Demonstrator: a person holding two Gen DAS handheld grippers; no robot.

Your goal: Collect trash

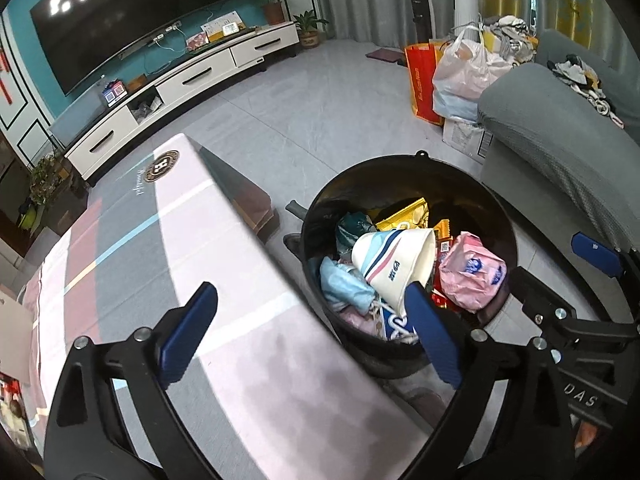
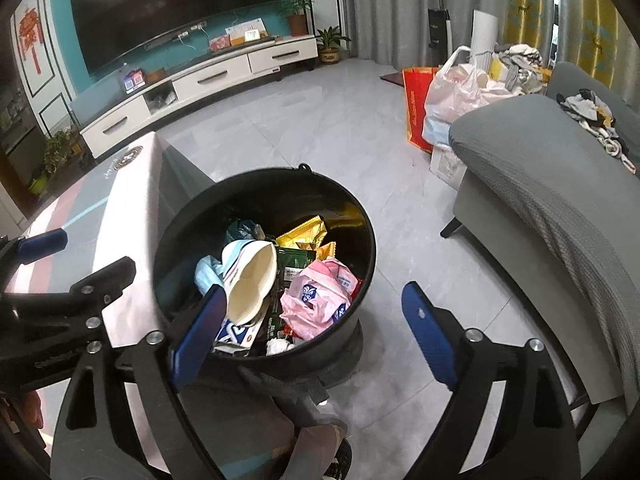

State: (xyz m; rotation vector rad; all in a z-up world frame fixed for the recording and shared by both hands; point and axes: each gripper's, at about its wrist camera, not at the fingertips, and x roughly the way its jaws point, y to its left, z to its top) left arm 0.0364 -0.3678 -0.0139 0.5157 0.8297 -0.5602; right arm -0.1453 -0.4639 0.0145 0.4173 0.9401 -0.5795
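A black round bin (image 1: 404,168) stands on the floor beside the table, full of trash: a white paper cup (image 1: 394,268), a pink wrapper (image 1: 472,276), gold wrappers (image 1: 404,214) and a light blue bag (image 1: 340,284). The bin (image 2: 320,188) also shows in the right wrist view with the cup (image 2: 250,284) and pink wrapper (image 2: 316,300). My left gripper (image 1: 312,332) is open and empty over the table edge, its right finger over the bin rim. My right gripper (image 2: 312,328) is open and empty above the bin's near side.
The table (image 1: 168,248) has a pink and grey cloth. A grey sofa (image 2: 552,184) stands to the right. Bags (image 1: 460,76) sit on the floor beyond it. A TV stand (image 1: 192,80) and TV line the far wall. Grey tiled floor lies between.
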